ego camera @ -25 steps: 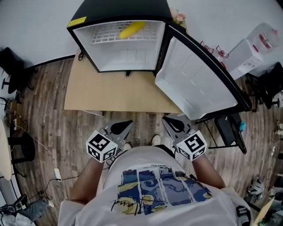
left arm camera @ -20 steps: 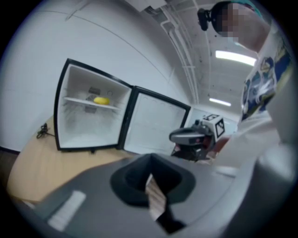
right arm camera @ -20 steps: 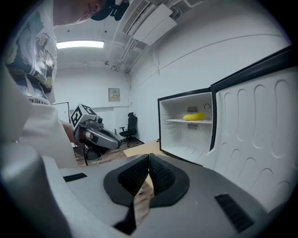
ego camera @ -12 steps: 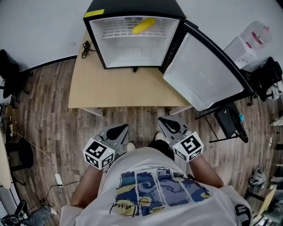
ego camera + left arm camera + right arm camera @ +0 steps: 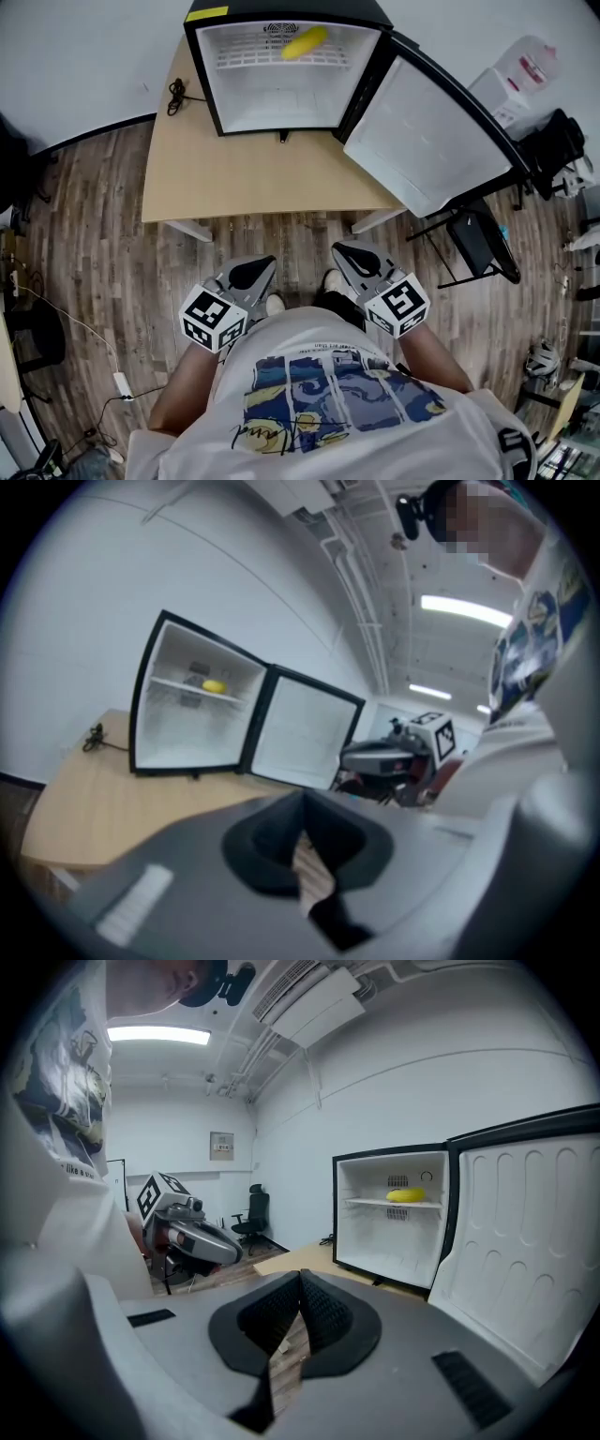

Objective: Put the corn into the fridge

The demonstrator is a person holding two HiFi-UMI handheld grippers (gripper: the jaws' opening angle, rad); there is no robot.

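The yellow corn (image 5: 305, 42) lies on the wire shelf inside the small black fridge (image 5: 220, 89), whose door (image 5: 427, 141) stands swung open to the right. The corn (image 5: 214, 686) also shows in the left gripper view, and the corn (image 5: 405, 1195) in the right gripper view. Both grippers are held close to the person's body, well back from the table. My left gripper (image 5: 261, 269) is shut with nothing in it. My right gripper (image 5: 345, 254) is shut and empty too.
The fridge stands on a light wooden table (image 5: 253, 183) with a black cable (image 5: 174, 94) at its back left. A black folding stand (image 5: 473, 248) sits under the open door. The floor is wood plank; a water dispenser (image 5: 520, 75) is at the right.
Both grippers have drawn back from the table toward the person's body. The fridge, its open door and the corn have stayed as they were.
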